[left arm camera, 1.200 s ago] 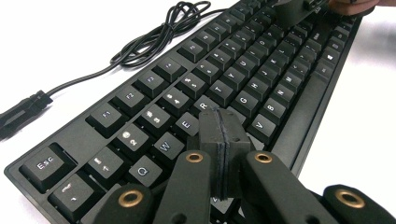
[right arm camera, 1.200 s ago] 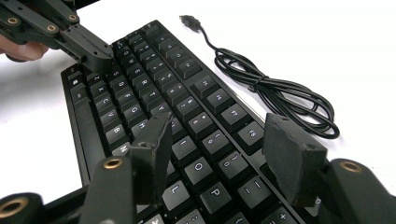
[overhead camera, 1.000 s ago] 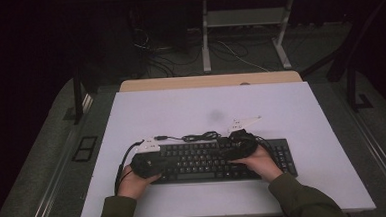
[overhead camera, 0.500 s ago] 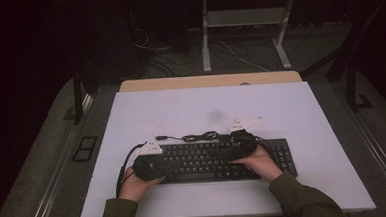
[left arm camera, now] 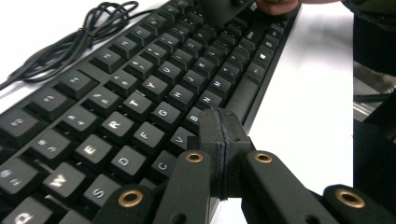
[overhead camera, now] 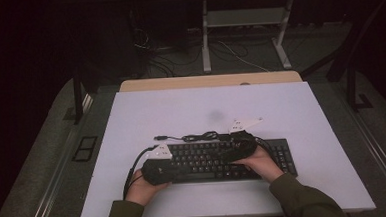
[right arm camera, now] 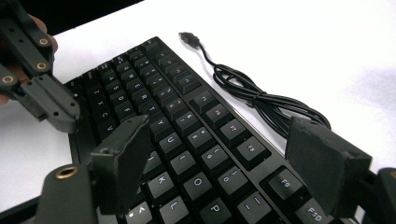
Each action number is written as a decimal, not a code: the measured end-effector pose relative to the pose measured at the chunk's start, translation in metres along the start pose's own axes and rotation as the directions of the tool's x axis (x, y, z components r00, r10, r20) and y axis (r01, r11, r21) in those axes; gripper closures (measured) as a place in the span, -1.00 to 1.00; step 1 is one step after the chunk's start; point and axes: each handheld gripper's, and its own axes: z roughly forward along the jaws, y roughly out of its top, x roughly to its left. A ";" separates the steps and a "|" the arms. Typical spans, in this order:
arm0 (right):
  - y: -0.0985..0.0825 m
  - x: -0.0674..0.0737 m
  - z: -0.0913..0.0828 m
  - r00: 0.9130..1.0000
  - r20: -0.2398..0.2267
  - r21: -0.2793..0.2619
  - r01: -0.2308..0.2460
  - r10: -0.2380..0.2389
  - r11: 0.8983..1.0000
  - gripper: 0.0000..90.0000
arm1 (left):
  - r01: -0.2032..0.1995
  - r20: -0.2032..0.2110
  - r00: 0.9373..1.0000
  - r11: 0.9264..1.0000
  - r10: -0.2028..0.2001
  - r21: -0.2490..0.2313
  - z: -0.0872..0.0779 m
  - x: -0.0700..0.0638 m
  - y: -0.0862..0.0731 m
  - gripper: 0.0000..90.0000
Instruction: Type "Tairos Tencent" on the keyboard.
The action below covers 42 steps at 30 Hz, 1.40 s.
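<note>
A black keyboard [overhead camera: 273, 157] lies on the white table [overhead camera: 206, 108], with its bundled cable [overhead camera: 200, 136] and USB plug [right arm camera: 189, 36] behind it. My left gripper [overhead camera: 187, 173] is shut with nothing in it; its joined tips [left arm camera: 219, 126] hover over the bottom key row near the space bar. My right gripper [overhead camera: 227, 154] hangs open above the keyboard's [right arm camera: 187, 126] middle keys. Its jaws have just been opening and hold nothing between the pads [right arm camera: 121, 158]. The left gripper [right arm camera: 60, 112] shows at the left of the right gripper view.
The cable [right arm camera: 261, 100] lies coiled close behind the keyboard's [left arm camera: 140, 93] rear edge. A wooden strip [overhead camera: 209, 81] borders the table's far side, with a metal stand [overhead camera: 244, 30] and floor cables beyond. Bare white tabletop surrounds the keyboard on all sides.
</note>
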 end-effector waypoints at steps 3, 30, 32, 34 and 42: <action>0.000 0.000 0.000 1.000 -0.001 -0.006 -0.003 0.003 1.000 -0.52 | -0.005 0.012 1.000 1.000 0.005 0.013 0.004 -0.002 0.000 0.96; 0.001 0.001 -0.001 1.000 0.002 -0.006 -0.002 0.002 1.000 -0.51 | -0.036 0.010 0.999 0.997 0.035 0.067 0.016 -0.002 -0.003 0.96; 0.001 0.000 -0.001 1.000 0.002 -0.005 0.001 -0.001 1.000 -0.51 | -0.035 0.012 0.999 0.997 0.034 0.066 0.016 -0.001 -0.003 0.96; 0.001 0.001 -0.001 1.000 0.002 -0.007 -0.002 0.002 1.000 -0.51 | -0.030 0.012 0.999 0.998 0.030 0.063 0.015 -0.001 -0.003 0.96; 0.002 0.000 -0.002 1.000 0.005 -0.012 -0.001 0.001 1.000 -0.51 | -0.029 0.010 1.000 0.999 0.029 0.046 0.012 -0.004 0.000 0.96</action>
